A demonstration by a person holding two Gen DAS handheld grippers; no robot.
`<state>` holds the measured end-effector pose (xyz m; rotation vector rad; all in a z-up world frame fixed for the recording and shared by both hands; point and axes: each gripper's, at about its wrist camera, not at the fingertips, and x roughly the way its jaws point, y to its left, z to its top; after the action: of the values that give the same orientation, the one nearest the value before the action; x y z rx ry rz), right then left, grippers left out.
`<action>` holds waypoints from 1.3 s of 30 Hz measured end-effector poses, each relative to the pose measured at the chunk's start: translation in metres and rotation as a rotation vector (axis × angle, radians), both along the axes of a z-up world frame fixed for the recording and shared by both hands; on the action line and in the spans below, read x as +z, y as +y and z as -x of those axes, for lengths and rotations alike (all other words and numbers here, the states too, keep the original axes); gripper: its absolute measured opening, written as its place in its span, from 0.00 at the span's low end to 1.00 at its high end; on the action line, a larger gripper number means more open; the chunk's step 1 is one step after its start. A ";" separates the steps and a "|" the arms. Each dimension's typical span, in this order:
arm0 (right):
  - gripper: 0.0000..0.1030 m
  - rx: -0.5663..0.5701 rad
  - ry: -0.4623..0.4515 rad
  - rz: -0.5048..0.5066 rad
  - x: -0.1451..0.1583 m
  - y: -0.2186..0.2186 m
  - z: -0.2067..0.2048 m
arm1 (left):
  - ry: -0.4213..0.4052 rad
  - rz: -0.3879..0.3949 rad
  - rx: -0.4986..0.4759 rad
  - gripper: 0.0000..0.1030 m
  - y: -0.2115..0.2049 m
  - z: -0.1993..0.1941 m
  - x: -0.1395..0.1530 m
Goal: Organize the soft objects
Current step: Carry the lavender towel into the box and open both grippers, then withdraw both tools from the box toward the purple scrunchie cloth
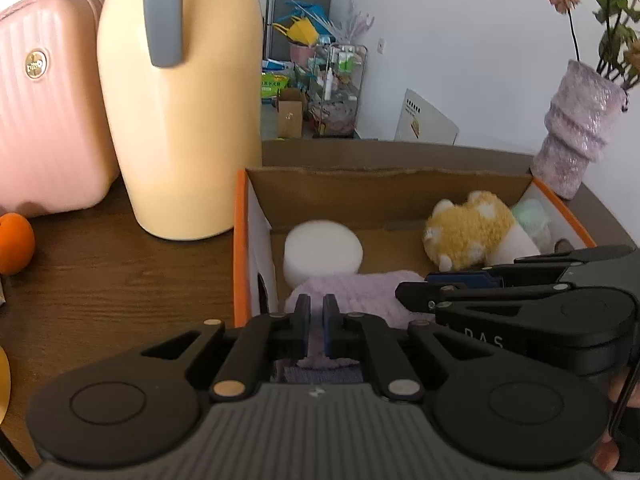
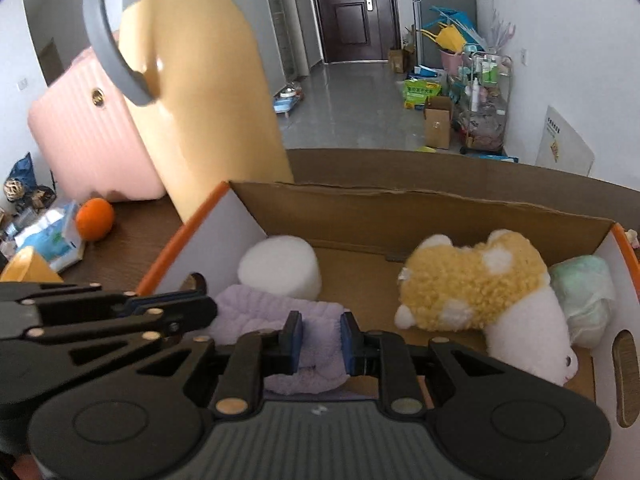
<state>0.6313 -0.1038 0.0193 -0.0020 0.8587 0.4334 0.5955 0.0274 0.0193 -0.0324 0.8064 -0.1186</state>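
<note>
An open cardboard box [image 1: 384, 184] [image 2: 420, 208] with orange edges stands on the dark wood table. Inside lie a lilac fluffy cloth [image 1: 360, 292] [image 2: 256, 312], a white foam disc [image 1: 322, 254] [image 2: 282, 266], a yellow-and-white plush toy [image 1: 472, 232] [image 2: 480, 288] and a pale green soft bundle [image 1: 532, 216] [image 2: 584, 292]. My left gripper [image 1: 316, 300] is shut on the near edge of the lilac cloth. My right gripper [image 2: 319, 320] has its jaws narrowly apart around a fold of the same cloth; it also shows in the left wrist view [image 1: 452, 284].
A tall yellow jug [image 1: 180, 112] [image 2: 200, 92] with a grey handle stands left of the box. A pink case [image 1: 44, 108] [image 2: 88, 140] and an orange [image 1: 14, 242] [image 2: 95, 219] lie further left. A lilac vase [image 1: 576, 136] stands at the box's far right.
</note>
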 end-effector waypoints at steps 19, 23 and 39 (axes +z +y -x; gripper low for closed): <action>0.46 -0.092 -0.238 -0.025 0.154 -0.101 0.120 | -0.280 -0.024 0.064 0.53 0.010 0.150 0.148; 0.65 -0.109 -0.299 -0.049 0.164 -0.121 0.156 | -0.328 -0.029 0.053 0.53 -0.007 0.181 0.159; 0.79 -0.073 -0.593 -0.060 0.101 -0.146 0.352 | -0.578 -0.020 0.080 0.92 -0.026 0.386 0.090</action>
<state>0.2788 -0.2502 0.1199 -0.0416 0.2615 0.3620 0.2096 0.0010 0.1089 -0.0104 0.2285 -0.0393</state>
